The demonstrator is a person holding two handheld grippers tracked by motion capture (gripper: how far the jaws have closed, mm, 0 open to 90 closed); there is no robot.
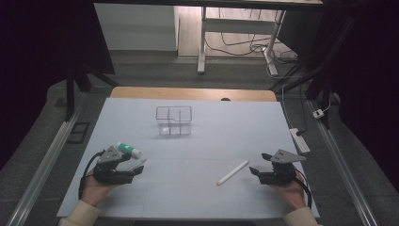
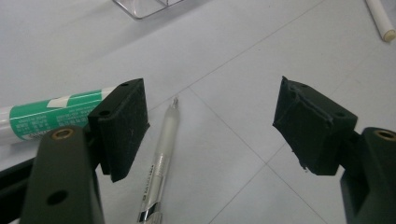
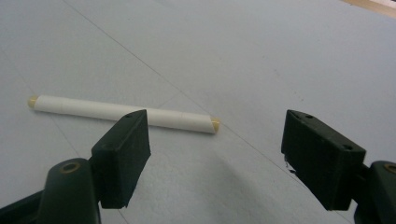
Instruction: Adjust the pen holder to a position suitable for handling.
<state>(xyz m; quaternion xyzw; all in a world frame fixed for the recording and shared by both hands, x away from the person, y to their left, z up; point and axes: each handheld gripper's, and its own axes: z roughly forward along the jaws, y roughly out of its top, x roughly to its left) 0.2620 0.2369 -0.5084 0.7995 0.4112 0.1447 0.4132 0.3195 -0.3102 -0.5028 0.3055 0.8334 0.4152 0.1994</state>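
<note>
Between the wide-spread jaws of the left tool (image 2: pixel 210 126) lies a clear pen (image 2: pixel 163 161) flat on the counter (image 2: pixel 243 65), close to one pad and gripped by neither. Just outside that same jaw lies a green-labelled marker (image 2: pixel 49 116). Farther ahead of this tool stands a clear divided box (image 1: pixel 173 120). Ahead of the right tool (image 3: pixel 215 154), whose jaws also stand wide and empty, a white stick (image 3: pixel 116 113) lies crosswise.
</note>
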